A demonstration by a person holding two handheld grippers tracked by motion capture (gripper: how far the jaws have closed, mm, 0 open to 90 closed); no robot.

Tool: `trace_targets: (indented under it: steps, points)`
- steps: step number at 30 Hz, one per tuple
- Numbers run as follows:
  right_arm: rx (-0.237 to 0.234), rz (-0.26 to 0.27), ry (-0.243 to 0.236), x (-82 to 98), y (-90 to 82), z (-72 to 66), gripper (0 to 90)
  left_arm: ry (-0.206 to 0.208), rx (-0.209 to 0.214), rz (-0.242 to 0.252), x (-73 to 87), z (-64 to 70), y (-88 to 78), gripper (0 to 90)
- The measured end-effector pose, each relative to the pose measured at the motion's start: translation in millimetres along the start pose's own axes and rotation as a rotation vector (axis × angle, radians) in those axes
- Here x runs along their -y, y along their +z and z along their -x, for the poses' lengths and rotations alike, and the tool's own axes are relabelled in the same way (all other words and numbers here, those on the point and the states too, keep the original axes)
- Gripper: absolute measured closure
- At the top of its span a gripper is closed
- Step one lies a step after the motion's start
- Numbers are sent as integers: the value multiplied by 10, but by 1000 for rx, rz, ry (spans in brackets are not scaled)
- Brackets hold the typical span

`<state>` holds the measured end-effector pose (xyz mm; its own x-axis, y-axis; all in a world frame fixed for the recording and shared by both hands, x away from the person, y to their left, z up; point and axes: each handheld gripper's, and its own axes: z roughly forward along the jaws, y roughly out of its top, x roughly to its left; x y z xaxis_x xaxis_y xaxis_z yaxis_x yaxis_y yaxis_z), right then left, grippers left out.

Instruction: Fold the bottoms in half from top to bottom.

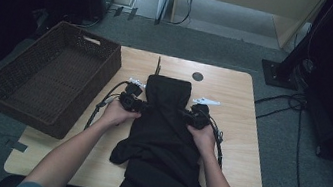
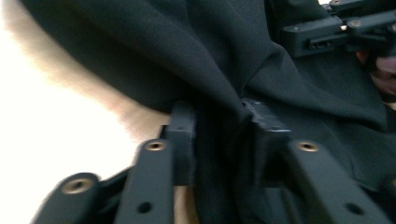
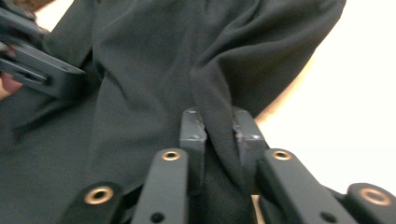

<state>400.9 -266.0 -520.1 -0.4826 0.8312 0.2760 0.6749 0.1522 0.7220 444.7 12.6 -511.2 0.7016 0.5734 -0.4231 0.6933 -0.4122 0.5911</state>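
High view: black garment (image 1: pixel 163 123) runs lengthwise between both grippers — left gripper (image 1: pixel 133 102) and right gripper (image 1: pixel 194 116) each clamp a side edge.

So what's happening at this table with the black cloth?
A person sits at a wooden table with a hand-held gripper in each hand, working on a black garment spread in front of them. The left gripper pinches a fold at one edge, and the right gripper pinches a fold at the opposite edge. A brown wicker basket sits at the table's left.
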Motion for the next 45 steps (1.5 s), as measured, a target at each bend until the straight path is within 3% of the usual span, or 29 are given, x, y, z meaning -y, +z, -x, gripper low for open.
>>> trace_targets:
  steps: [3,5,8,15,17,18,19,21,24,26,31,35,36,37,40,45]
  points:
    - [-24,-19,31,-13,-22,24,825,-4,2,-9,0,-5,-5,824]
    - [-15,-19,37,-42,-45,43,830,2,-19,9,-31,-12,-38,846]
    - [6,24,63,-174,-113,99,833,10,-51,44,-158,-4,-107,856]
    - [63,133,20,-835,-283,123,833,-10,-72,216,-740,2,-452,861]
    - [67,183,5,-1085,-366,95,833,21,-96,287,-925,60,-609,862]
    - [66,217,-8,-1215,-430,66,832,49,-103,346,-1026,108,-725,862]
    - [63,274,-39,-1369,-525,23,830,75,-118,380,-1095,144,-812,862]
    - [78,351,-85,-1565,-662,-41,823,108,-145,406,-1181,181,-917,861]
    - [85,362,-87,-1663,-737,-58,816,114,-157,399,-1181,162,-982,859]
    - [85,311,-76,-1598,-712,-43,818,113,-157,381,-1069,145,-961,858]
    - [36,214,-36,-1194,-644,-38,818,144,-141,312,-760,195,-862,857]
    - [0,147,-37,-868,-632,-102,818,149,-118,239,-483,269,-773,856]
    - [-8,135,-39,-782,-635,-123,818,149,-118,239,-483,269,-773,856]
    - [-27,125,-37,-672,-645,-149,819,140,-94,226,-325,302,-743,855]
    - [-68,127,-21,-443,-686,-202,822,125,-58,193,-92,353,-723,855]
    - [-116,73,-36,-77,-735,-324,821,155,-41,73,282,430,-608,850]
